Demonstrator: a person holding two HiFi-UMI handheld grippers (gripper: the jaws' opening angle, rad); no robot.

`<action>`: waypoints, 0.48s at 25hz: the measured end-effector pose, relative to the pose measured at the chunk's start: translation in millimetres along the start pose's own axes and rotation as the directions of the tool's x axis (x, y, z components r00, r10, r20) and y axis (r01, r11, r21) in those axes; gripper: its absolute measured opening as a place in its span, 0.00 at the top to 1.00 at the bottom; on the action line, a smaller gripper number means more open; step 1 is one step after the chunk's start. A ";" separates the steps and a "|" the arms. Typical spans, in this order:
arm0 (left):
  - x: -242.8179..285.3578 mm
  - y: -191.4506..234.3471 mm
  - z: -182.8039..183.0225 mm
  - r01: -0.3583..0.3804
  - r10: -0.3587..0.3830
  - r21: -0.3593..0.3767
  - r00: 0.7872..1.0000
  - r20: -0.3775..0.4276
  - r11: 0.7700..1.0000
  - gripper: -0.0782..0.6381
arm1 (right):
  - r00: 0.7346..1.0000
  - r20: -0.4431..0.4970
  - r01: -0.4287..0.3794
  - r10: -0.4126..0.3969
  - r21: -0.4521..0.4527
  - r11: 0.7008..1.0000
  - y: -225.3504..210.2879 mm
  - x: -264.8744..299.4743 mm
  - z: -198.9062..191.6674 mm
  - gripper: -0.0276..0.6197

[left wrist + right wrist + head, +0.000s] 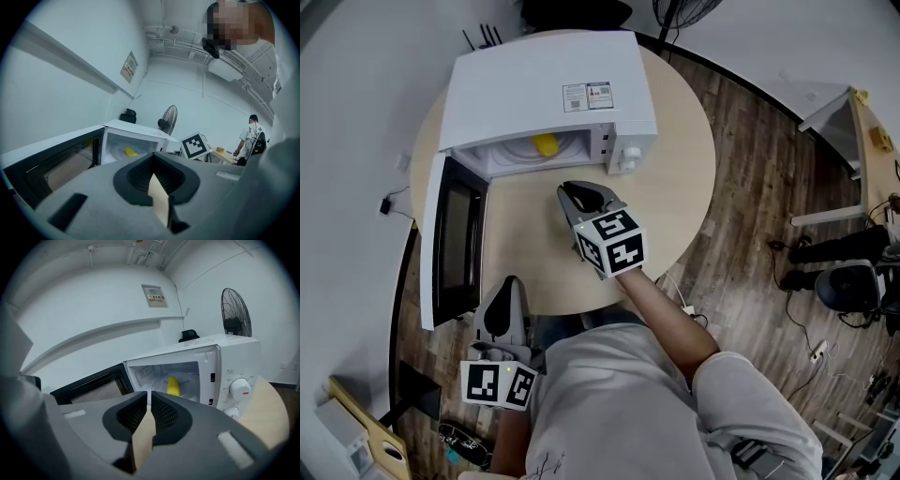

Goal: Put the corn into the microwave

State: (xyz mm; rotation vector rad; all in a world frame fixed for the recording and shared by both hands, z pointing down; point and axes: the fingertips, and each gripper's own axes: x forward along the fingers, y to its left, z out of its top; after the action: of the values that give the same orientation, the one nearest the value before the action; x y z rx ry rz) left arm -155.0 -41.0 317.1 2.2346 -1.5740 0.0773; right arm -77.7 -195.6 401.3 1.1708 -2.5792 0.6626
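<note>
So the right gripper [149, 401] is clenched on nothing, jaws down to a thin slit with only bare tabletop showing through. It hangs over the table [680, 178] just in front of the microwave [553, 84]. The left gripper [510, 284] is pinched together and empty too, sitting low off the table's near edge beside the free end of the door [455, 239], which is swung wide open to the left. The corn [173, 386] is already inside, so I'd say the putting-in part is done and what's left is the door. If I were doing it, I'd use the left one since it's right there: get behind the outer edge of the door and push it round in one smooth arc, keeping the right one well back so it doesn't get caught, and not slamming it, or the whole box may slide on the table. The corn itself is a short bright yellow cob, lying on the glass plate near the middle of the cavity, well clear of the opening, so the door shouldn't hit it.
</note>
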 end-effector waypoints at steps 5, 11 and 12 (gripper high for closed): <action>-3.6 -2.3 2.3 -0.003 0.003 0.004 1.000 0.008 1.000 0.90 | 1.000 0.002 -0.025 0.025 -0.025 0.999 7.6 -18.7 4.5 0.94; -7.1 1.7 6.8 -0.011 0.011 0.009 1.000 0.014 1.000 0.90 | 0.998 0.007 -0.055 0.056 -0.043 0.998 16.6 -44.2 11.0 0.94; -7.9 2.1 7.0 -0.013 0.013 0.008 1.000 0.014 1.000 0.90 | 0.998 0.008 -0.058 0.059 -0.047 0.997 19.0 -48.8 11.5 0.94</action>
State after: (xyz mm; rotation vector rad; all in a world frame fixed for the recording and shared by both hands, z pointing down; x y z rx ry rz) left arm -161.1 -37.0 309.1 2.2363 -1.5979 0.0722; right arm -60.5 -158.5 366.7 1.0905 -2.6309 0.6066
